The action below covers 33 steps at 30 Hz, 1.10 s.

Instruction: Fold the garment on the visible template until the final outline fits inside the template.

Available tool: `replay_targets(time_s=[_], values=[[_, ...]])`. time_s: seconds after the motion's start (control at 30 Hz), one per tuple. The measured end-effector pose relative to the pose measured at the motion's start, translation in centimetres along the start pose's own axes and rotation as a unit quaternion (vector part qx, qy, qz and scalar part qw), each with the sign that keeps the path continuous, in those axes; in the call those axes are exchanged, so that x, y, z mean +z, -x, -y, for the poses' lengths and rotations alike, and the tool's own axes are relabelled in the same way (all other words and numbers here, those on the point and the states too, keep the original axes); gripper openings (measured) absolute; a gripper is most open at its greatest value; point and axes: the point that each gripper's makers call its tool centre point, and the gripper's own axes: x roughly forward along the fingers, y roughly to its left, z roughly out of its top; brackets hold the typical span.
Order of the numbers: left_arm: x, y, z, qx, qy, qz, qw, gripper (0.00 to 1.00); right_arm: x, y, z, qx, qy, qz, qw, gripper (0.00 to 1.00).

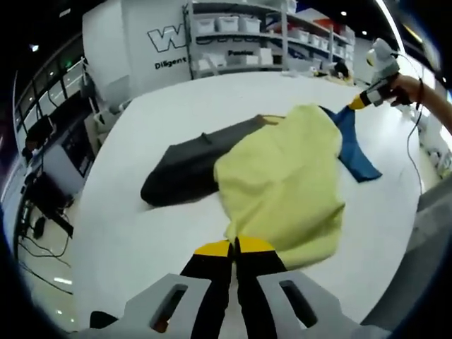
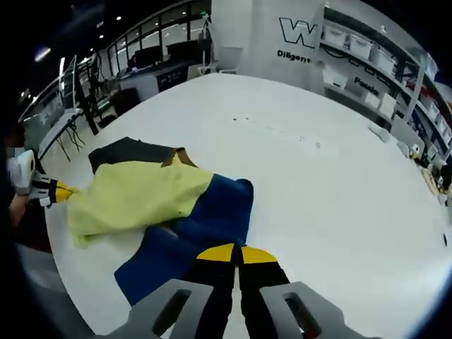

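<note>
A garment lies bunched on the white table, with a yellow part, a blue part and a dark grey part. My left gripper is shut on the near edge of the yellow part. At the far side, my right gripper pinches the blue part. In the right gripper view, the right gripper is shut on the blue part, and the left gripper holds the far tip of the yellow part. The dark grey part lies behind it.
The table stretches wide and bare beyond the garment. Shelves with white bins stand behind it, next to a white wall panel with lettering. Desks and cables lie off the table's edge. A person's hand holds the right gripper.
</note>
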Motion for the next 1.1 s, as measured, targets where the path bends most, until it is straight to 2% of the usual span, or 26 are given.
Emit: replay_targets(time_s=[0.07,0.23,0.4,0.47,0.57,0.8,0.93,0.97,1.03,1.1], values=[[-0.1,-0.1,0.0,-0.001,-0.001,-0.003,1.0,0.02,-0.1,-0.4,1.2,-0.025,-0.003,0.001,0.9997,0.0],[-0.2,-0.1,0.0,0.001,-0.002,-0.005,1.0,0.02,-0.5,-0.8,2.9,-0.067,0.02,-0.008,0.9975,0.0],[-0.5,-0.1,-0.3,0.006,0.015,-0.004,0.9999,0.02,-0.7,-1.0,3.9,-0.088,0.023,-0.01,0.9958,0.0],[-0.6,-0.2,-0.4,0.008,0.018,-0.004,0.9998,0.02,-0.8,-1.0,4.9,-0.11,0.034,-0.013,0.9932,0.0],[-0.8,-0.2,-0.5,0.008,0.02,-0.006,0.9997,0.02,-0.6,-1.0,5.5,-0.117,0.039,-0.009,0.9922,0.0],[-1.2,-0.3,-0.6,0.009,0.024,-0.015,0.9996,0.02,-0.7,-1.4,6.3,-0.126,0.003,0.0,0.992,0.0],[-1.4,-0.3,-0.9,0.015,0.021,-0.022,0.9994,0.02,-1.5,-1.6,7.0,-0.147,0.018,-0.014,0.9888,0.0],[-1.4,-0.3,-0.9,0.016,0.021,-0.023,0.9994,0.02,-1.5,-1.7,7.2,-0.15,0.011,-0.012,0.9885,0.0],[-1.4,-0.4,-0.9,0.014,0.021,-0.022,0.9994,0.02,-1.3,-1.7,7.5,-0.156,-0.031,0.01,0.9872,0.0],[-1.1,-0.3,-0.8,0.011,0.021,-0.011,0.9997,0.03,-1.0,-1.8,7.2,-0.145,-0.078,0.032,0.9859,0.0]])
